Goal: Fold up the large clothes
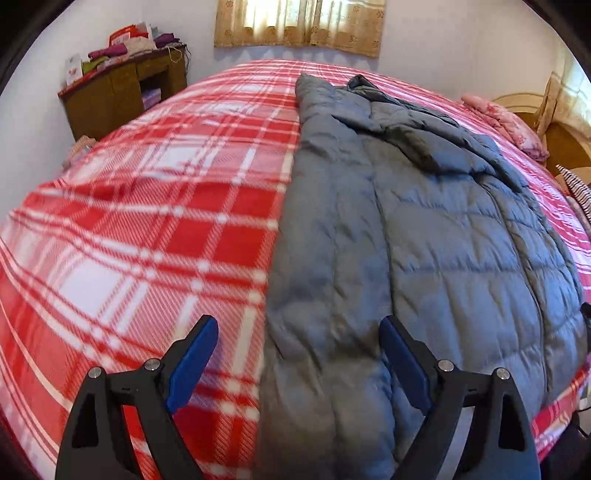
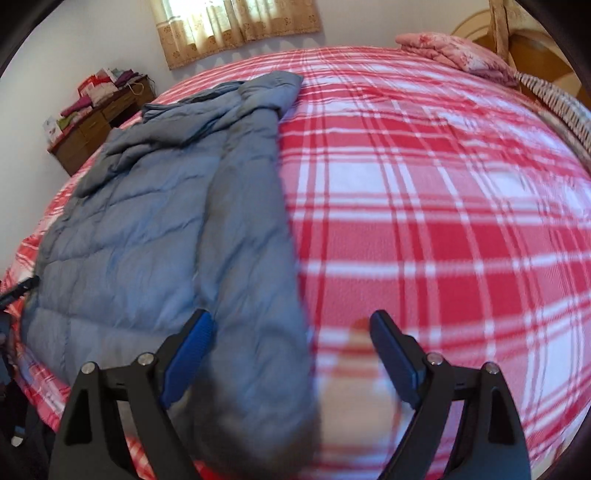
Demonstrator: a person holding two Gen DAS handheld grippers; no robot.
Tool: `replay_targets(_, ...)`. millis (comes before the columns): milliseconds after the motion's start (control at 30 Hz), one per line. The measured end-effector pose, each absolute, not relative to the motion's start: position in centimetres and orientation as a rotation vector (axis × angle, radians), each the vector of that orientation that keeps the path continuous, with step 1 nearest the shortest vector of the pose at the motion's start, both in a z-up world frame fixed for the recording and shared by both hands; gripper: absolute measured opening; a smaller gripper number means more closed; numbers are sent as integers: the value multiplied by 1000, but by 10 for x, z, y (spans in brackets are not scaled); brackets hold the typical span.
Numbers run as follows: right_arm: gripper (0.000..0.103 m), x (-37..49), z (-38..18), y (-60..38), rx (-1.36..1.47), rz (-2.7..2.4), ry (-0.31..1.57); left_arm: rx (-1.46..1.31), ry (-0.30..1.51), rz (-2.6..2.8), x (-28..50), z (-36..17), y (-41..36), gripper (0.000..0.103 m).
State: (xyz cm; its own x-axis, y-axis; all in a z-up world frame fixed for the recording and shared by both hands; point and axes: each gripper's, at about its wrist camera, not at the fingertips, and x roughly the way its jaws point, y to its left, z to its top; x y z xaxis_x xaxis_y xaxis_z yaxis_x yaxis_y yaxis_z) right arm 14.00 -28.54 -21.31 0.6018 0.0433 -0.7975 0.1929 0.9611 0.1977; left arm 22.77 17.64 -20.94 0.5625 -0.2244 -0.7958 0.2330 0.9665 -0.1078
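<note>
**Both grippers open above quilted coat on bed**

The grey quilted coat (image 1: 424,229) lies flat on the red-and-white plaid bedspread (image 1: 147,229), stretched lengthwise from the near edge of the bed toward the far wall. Both long sides are turned inward, forming a narrow strip; one sleeve (image 1: 417,122) lies diagonally across the upper part.

Left gripper (image 1: 298,326): jaws stand wide apart, nothing between the blue pads (image 1: 192,362). The gripper hangs above the near end of the coat, over its left edge; one finger is over the bedspread, the other over the coat. No contact with the fabric is visible.

Right gripper (image 2: 291,321): jaws stand wide apart, nothing clamped. It hangs above the coat's right edge (image 2: 291,258) at the near end; one finger is over the coat, the other over the bedspread. The lower part of this view is blurred, so contact with the fabric cannot be determined.

Surroundings:
- wooden desk (image 1: 110,92) at the far left corner, with stacked folded cloth on top
- curtain (image 1: 299,26) on the far wall
- pink folded bedding (image 2: 450,55) at the far right of the bed, next to a wooden headboard (image 2: 535,48)
</note>
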Motion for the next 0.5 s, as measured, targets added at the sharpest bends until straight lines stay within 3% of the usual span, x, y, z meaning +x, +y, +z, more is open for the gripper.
replay_targets(100, 79, 128, -219, -270, 237, -84, 923, -9, 928, -320, 219, -214, 172, 89)
replay_targets(133, 70, 126, -221, -264, 215, -77, 924, -24, 932, -344, 217, -217, 170, 89)
replay_targets(167, 47, 125, -220, -261, 207, -54, 920, -33, 924, -370, 215, -218, 168, 84)
replay_targets(200, 30, 123, -219, -259, 220, -31, 916, -23, 908, -370, 213, -217, 167, 62)
replay_targets(233, 13, 123, -215, -262, 277, 18, 910, -10, 903, -378, 211, -215, 166, 51)
replay_targets(267, 11, 122, -213, -263, 301, 26, 903, -30, 906, -418, 211, -211, 165, 25)
replay_targets(300, 10, 120, -210, -262, 302, 24, 888, -52, 907, -443, 209, -207, 166, 14)
replay_targets(500, 7, 86, -146, -262, 310, 33, 706, -29, 739, -498, 168, -141, 171, 4)
